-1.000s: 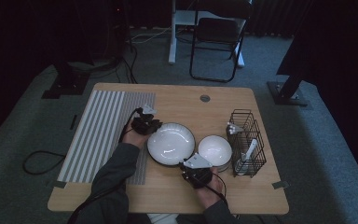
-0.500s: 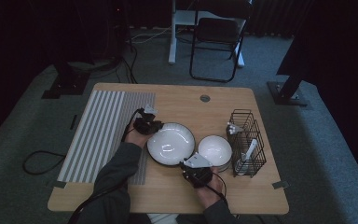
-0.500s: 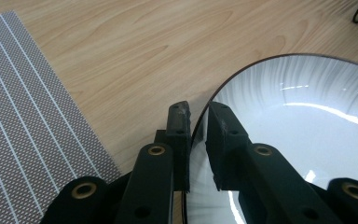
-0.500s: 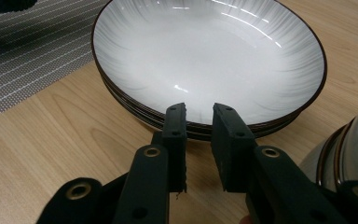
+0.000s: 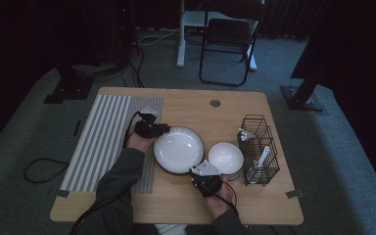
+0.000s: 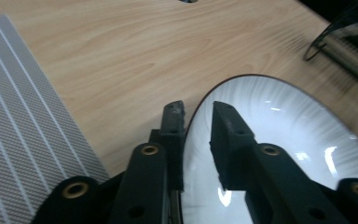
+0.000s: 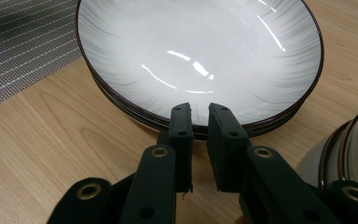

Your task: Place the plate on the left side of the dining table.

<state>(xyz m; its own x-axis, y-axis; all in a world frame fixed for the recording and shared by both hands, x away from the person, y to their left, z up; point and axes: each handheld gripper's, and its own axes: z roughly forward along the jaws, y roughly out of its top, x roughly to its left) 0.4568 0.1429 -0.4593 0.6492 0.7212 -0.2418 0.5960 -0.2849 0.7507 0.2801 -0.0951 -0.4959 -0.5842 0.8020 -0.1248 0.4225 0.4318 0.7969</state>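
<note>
A stack of white plates (image 5: 178, 147) with dark rims lies mid-table. My left gripper (image 5: 162, 129) is at the stack's left rim. In the left gripper view the top plate's (image 6: 279, 121) rim runs between its jaws (image 6: 198, 112), which have just been opening; a gap shows beside the inner pad, so it is open. My right gripper (image 5: 200, 170) is at the stack's near right edge. In the right gripper view its jaws (image 7: 199, 112) have just been closing to a narrow gap, tips against the plates' (image 7: 191, 46) near rim, with nothing pinched between them.
Stacked white bowls (image 5: 225, 156) (image 7: 349, 144) stand just right of the plates, close to my right gripper. A black wire basket (image 5: 259, 147) (image 6: 345, 42) holding white utensils is farther right. A grey striped mat (image 5: 103, 137) (image 6: 18, 130) covers the table's left part. A chair (image 5: 227, 44) stands beyond the table.
</note>
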